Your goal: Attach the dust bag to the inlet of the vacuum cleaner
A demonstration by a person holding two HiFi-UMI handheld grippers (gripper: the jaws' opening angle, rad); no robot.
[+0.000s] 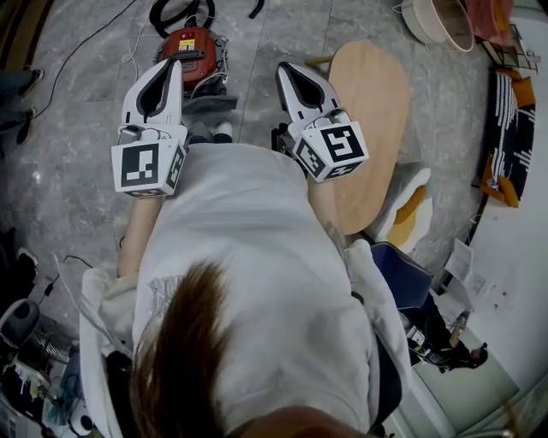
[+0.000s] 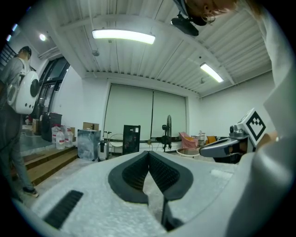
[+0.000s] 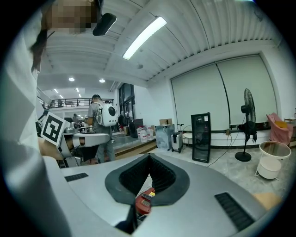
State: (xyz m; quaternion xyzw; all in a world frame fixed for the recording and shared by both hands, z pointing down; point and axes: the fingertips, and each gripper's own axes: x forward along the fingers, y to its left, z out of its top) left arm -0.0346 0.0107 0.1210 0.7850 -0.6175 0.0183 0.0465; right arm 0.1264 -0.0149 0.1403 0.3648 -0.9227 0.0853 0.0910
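- Red canister vacuum cleaner [image 1: 193, 53], where is it?
- On the grey marble floor [image 1: 77, 128], just beyond the left gripper [image 1: 169, 67] tip. Black hose [image 1: 175, 13] coiled behind it.
- Jaws?
- Left gripper pressed together, empty. Right gripper [image 1: 288, 70] same, nothing pinched. The two are side by side, apart.
- Room to move?
- Bare floor left of the vacuum. On the right, the edge of the light wooden oval tabletop [image 1: 368, 128] runs near the right gripper.
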